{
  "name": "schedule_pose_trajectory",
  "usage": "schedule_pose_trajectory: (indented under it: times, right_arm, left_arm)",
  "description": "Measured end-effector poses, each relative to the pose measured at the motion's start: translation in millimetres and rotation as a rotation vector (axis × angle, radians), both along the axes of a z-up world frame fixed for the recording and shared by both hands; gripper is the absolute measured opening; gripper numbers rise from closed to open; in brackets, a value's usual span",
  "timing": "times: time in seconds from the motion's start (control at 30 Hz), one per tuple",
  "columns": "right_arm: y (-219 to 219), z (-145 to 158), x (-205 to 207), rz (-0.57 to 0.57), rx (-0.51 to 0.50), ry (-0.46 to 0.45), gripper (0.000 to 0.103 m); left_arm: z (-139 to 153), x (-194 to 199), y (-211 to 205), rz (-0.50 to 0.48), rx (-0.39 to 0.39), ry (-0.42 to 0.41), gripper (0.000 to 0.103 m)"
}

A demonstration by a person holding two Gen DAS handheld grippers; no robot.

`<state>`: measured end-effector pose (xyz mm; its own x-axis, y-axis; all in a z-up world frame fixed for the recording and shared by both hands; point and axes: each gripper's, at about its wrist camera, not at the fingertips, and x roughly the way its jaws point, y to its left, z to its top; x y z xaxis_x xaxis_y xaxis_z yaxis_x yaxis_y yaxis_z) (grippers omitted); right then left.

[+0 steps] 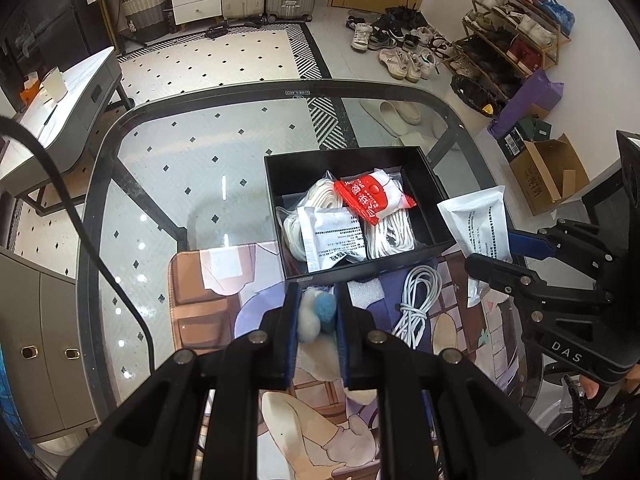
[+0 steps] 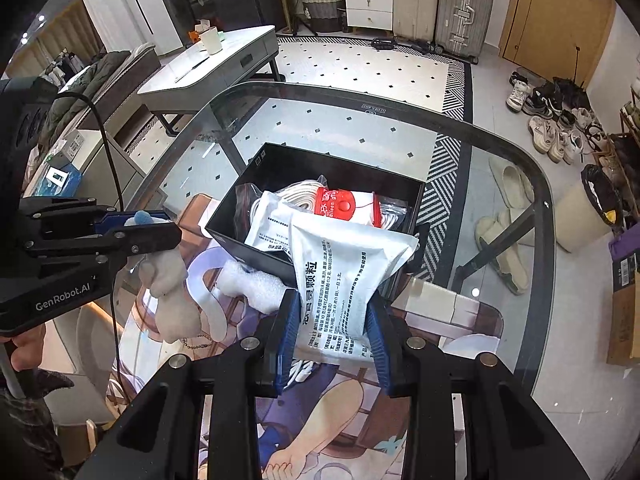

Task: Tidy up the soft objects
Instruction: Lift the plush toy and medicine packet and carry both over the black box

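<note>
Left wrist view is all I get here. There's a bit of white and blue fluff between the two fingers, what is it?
Observer: A small plush toy. From the right wrist view its pale body hangs below the left gripper, clear of the mat.
Operator: And the other claw at my right edge, how does it hold that white packet?
Observer: The right gripper pinches the white packet by its lower end, and the printed side faces the camera.
Operator: Is the packet in the box yet?
Observer: No. It is above the near wall of the black box, not in it.
</note>
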<state>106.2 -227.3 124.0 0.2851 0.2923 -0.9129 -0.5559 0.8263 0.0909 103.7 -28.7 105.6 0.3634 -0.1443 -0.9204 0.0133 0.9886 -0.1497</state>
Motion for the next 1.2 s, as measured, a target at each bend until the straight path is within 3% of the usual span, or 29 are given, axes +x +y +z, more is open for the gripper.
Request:
schedule_pose_trajectory:
  times: [0.7,1.2]
  right_arm:
    - [14,10,39,0.006,0.031,0.003,0.033]
    - [32,-23,79,0.011,0.035,0.057,0.033]
  left_arm:
    - [15,43,9,0.008,-0.033,-0.040,0.013]
    - [-5,85,14,0.006,-0.045,-0.034,0.013]
